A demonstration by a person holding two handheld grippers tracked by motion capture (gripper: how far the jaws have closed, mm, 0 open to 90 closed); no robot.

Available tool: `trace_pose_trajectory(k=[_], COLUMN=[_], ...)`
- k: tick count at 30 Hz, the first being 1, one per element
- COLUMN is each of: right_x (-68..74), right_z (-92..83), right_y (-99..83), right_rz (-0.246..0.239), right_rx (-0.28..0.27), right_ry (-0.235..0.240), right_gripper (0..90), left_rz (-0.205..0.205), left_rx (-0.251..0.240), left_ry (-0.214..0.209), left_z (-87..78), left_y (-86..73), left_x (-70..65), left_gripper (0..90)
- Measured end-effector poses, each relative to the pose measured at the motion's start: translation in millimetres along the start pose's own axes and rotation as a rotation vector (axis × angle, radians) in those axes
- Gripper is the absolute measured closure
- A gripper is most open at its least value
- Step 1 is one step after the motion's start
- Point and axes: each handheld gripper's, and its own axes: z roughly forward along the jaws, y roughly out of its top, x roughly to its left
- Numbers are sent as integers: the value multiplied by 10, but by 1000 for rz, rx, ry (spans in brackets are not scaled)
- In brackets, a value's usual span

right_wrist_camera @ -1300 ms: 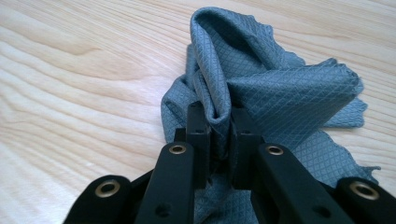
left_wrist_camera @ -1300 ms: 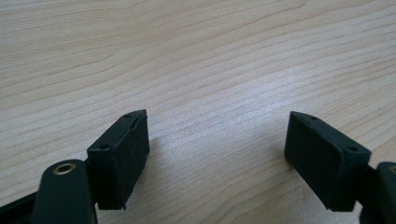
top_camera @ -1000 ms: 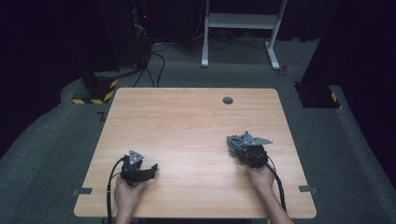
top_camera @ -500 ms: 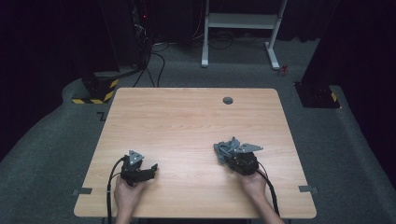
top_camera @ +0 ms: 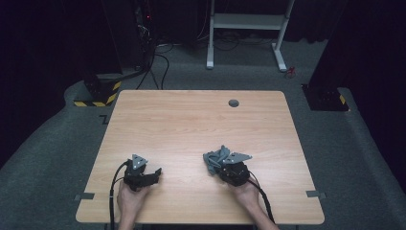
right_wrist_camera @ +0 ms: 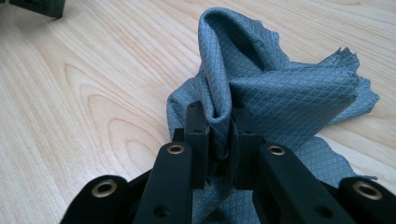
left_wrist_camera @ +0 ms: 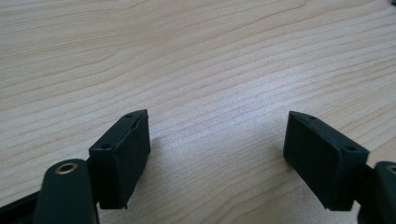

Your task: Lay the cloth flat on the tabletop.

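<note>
My right gripper [right_wrist_camera: 219, 140] has the grey cloth [right_wrist_camera: 280, 98] pinched and bunched on the bench [top_camera: 191, 124]; my left gripper [left_wrist_camera: 217, 154] waits wide and empty. Spreading or folding remains, I judge.

A brown wooden table [top_camera: 191, 124] sits on grey carpet; the left gripper [top_camera: 154, 173] rests near the front edge, held by a hand [top_camera: 129, 199]; the right gripper [top_camera: 216, 165] has a bunched grey cloth [top_camera: 214, 158] at its tip; a small dark round hole [top_camera: 233, 103] is near the far edge.
</note>
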Motion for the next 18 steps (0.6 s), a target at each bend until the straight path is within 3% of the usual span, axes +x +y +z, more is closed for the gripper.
trace_pose_trajectory(k=[8, 11, 15, 18], right_x=[80, 85, 65, -1], right_z=[55, 26, -129, -290], right_y=[-36, -48, -104, -192], right_rz=[-12, -18, -10, 1], right_rx=[2, -6, -43, -74], right_ry=[14, 31, 50, 36], right_gripper=[747, 661, 607, 647], left_rz=[5, 12, 36, 41], left_rx=[1, -2, 4, 10], left_ry=[-6, -17, -33, -64], left_z=[9, 13, 19, 24], left_y=[9, 17, 39, 69], left_x=[-19, -27, -45, -82], left_gripper=[232, 237, 278, 300])
